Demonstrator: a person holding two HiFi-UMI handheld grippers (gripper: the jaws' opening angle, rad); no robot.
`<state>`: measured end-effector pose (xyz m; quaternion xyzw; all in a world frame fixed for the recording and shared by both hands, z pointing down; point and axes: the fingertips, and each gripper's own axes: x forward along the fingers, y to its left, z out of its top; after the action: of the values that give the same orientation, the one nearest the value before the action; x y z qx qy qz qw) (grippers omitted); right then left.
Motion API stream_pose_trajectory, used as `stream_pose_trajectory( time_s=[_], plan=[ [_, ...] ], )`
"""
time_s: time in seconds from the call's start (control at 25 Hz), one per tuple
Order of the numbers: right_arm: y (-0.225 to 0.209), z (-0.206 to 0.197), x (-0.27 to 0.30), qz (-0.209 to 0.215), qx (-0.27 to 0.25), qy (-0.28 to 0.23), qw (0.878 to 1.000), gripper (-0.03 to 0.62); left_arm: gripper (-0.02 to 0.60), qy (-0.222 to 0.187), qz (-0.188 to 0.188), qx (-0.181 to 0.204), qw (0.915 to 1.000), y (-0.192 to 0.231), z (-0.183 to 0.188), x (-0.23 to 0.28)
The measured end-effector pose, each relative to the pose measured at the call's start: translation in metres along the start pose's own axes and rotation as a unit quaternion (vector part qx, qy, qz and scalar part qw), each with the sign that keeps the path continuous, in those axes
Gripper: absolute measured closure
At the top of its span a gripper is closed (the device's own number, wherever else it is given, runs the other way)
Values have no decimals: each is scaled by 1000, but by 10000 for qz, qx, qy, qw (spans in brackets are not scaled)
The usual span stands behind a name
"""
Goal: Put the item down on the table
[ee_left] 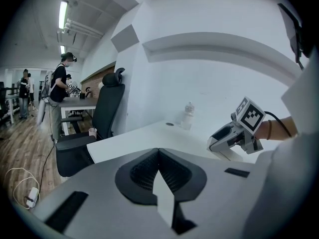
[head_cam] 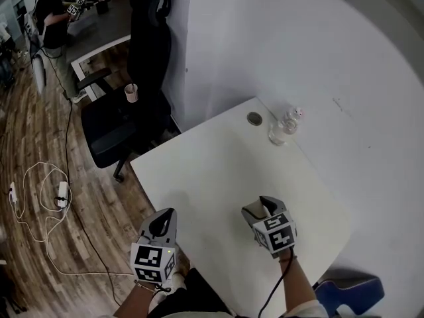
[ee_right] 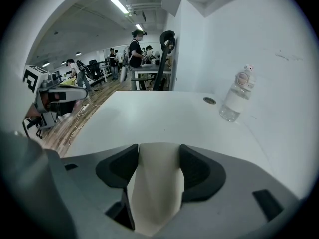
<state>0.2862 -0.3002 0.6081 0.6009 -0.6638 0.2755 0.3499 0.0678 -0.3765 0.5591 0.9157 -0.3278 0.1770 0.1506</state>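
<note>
Right claw (ee_right: 158, 151) clamps what seems a pale item (ee_right: 157, 183) over the near right part of the table (ee_right: 149, 113), left claw (ee_left: 158, 153) pressed together and empty, so releasing it high or tilted could send it off the near edge.

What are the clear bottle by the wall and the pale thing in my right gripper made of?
The clear water bottle looks like thin plastic, glossy: see-through, with bright glints. The pale cream item between the right gripper's pads looks smooth and matte, with no print; it could be paper or plastic, and I cannot tell which.
</note>
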Motion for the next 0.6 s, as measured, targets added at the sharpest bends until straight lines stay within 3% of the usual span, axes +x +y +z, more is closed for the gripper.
stream_pose_trajectory(
  time_s=[0.6],
  plan=[
    [3,-10,28,267,-130,357,9989,310,565,99,87,23,9999,12,-12,10]
  ],
)
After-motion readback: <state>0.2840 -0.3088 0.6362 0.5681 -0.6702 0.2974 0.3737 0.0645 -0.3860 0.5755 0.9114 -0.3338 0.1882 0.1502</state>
